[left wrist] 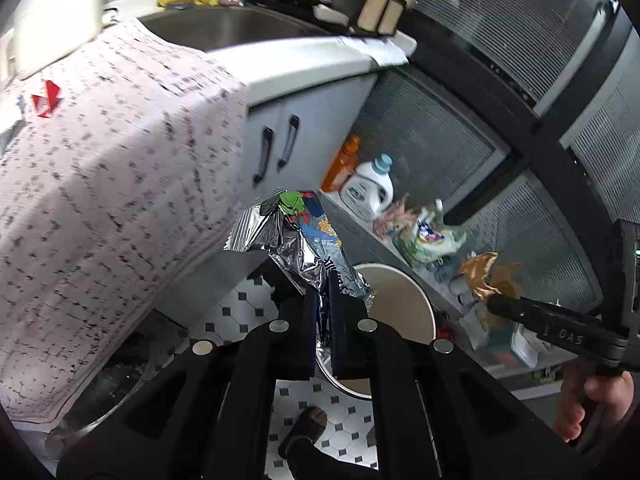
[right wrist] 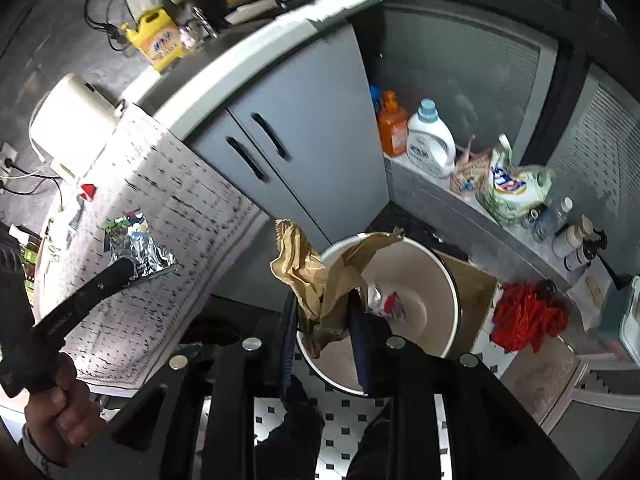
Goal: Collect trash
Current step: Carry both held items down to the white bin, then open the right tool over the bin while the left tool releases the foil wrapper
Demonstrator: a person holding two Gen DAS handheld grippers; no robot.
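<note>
The round bin (right wrist: 420, 280) is seen properly only from the right wrist, silver-and-red scrap inside. Crumpled brown paper (right wrist: 316, 280) is clamped upright in the right gripper (right wrist: 324, 332) above it. The foil wrapper (left wrist: 296, 248), pointing up-left, is pinched by the left gripper (left wrist: 325, 320).

The round cream bin (right wrist: 448, 280) on the tiled floor has an open mouth, reachable from above. A printed paper sheet (right wrist: 180, 216) hanging off the counter crowds its left; a brown cardboard box (right wrist: 476, 288) and red crumpled cloth (right wrist: 528, 316) flank its right.
</note>
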